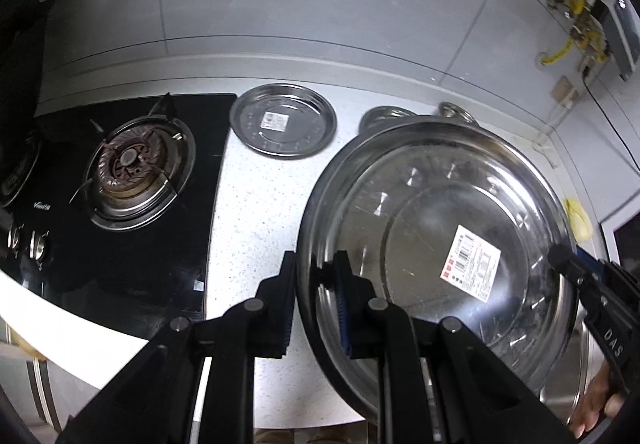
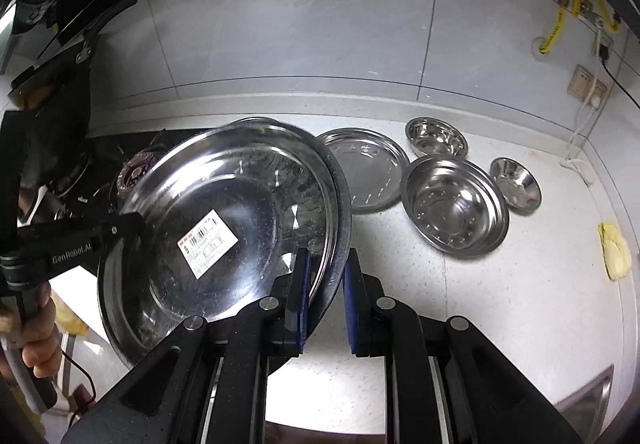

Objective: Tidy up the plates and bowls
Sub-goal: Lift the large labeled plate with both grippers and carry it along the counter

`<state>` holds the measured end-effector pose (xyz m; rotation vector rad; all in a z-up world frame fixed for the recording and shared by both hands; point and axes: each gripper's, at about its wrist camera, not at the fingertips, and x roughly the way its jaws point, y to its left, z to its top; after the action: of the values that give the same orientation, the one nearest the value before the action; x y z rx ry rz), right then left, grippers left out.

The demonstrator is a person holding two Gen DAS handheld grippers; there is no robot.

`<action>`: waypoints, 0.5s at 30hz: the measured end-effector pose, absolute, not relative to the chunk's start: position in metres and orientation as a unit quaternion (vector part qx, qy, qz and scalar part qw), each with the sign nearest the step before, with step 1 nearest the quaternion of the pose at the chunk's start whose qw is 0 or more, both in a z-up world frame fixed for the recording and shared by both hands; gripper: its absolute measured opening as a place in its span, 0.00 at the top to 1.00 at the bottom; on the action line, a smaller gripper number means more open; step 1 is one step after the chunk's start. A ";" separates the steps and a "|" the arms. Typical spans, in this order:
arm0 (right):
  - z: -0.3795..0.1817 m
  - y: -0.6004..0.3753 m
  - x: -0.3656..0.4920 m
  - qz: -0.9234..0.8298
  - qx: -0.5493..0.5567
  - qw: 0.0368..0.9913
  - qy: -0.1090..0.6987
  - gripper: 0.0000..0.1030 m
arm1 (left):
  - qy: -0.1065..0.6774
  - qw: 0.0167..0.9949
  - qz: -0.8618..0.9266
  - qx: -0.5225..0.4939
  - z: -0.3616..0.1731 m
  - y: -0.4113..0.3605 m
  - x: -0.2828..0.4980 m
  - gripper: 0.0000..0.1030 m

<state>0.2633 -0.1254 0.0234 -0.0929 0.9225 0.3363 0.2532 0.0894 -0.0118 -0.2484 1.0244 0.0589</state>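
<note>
Kitchen corner, grey tiled wall, white speckled tabletop (image 2: 500,304). Far left: black glass gas hob (image 1: 132,228) set into the tabletop, one burner (image 1: 138,167) in clear view. Just right of the hob, near the wall, a steel plate (image 1: 283,119) with a label lies flat.

Centre: a large steel plate (image 2: 224,228) with a white barcode label is held tilted above the tabletop by both grippers. Left gripper (image 1: 316,284) is clamped on its left rim, one pad on each face of the rim. Right gripper (image 2: 326,284) is clamped on the opposite rim in the same way. A hand (image 2: 38,332) grips the left gripper's handle in the right wrist view.

Right of the held plate, on the tabletop: a second flat steel plate (image 2: 366,167), then a large steel bowl (image 2: 454,205) just beside it. Behind that bowl, a smaller bowl (image 2: 436,137); further right, another small bowl (image 2: 516,183). Near the right edge lies a yellow cloth (image 2: 614,250). Yellow gas pipework (image 2: 554,31) runs on the wall at upper right.
</note>
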 end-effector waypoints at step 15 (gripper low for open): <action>0.016 -0.120 0.248 0.143 -0.045 0.879 0.453 0.86 | 0.493 0.861 -0.017 -0.124 -0.022 0.099 0.236 0.84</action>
<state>0.2480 -0.1202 0.0165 -0.0943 0.9449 0.2979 0.2359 0.0992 -0.0215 -0.2607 1.0355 -0.0358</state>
